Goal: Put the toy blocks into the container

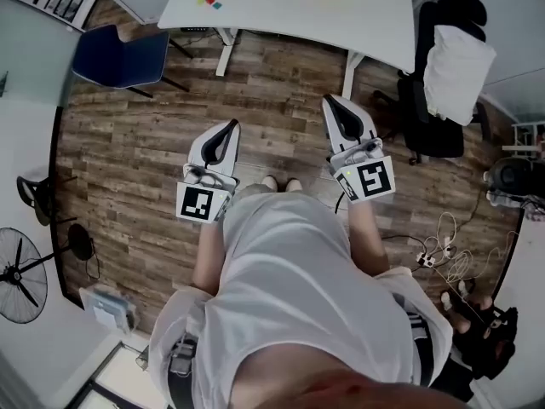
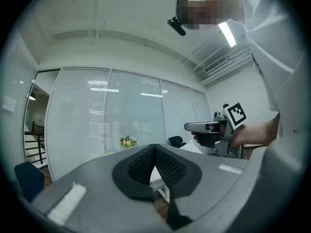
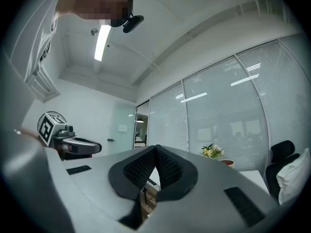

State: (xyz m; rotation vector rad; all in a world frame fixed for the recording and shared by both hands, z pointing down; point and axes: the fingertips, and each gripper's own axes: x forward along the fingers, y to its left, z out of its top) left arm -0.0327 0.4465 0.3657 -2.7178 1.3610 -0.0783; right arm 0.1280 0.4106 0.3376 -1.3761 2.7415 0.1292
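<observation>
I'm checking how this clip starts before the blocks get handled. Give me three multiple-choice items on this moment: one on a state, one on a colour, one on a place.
1. The left hand-held gripper and right hand-held gripper are:
A) both open
B) both shut and empty
C) each shut on a block

2. The chair left of the white table is:
A) red
B) blue
C) yellow

3. The white table lies:
A) ahead, past both grippers' tips
B) directly under the grippers
C) beside the floor fan

Answers:
1 B: in each gripper view the pads meet with nothing between them.
2 B: its seat is blue in the head view.
3 A: it lies at the top of the head view, beyond the tips.
</observation>
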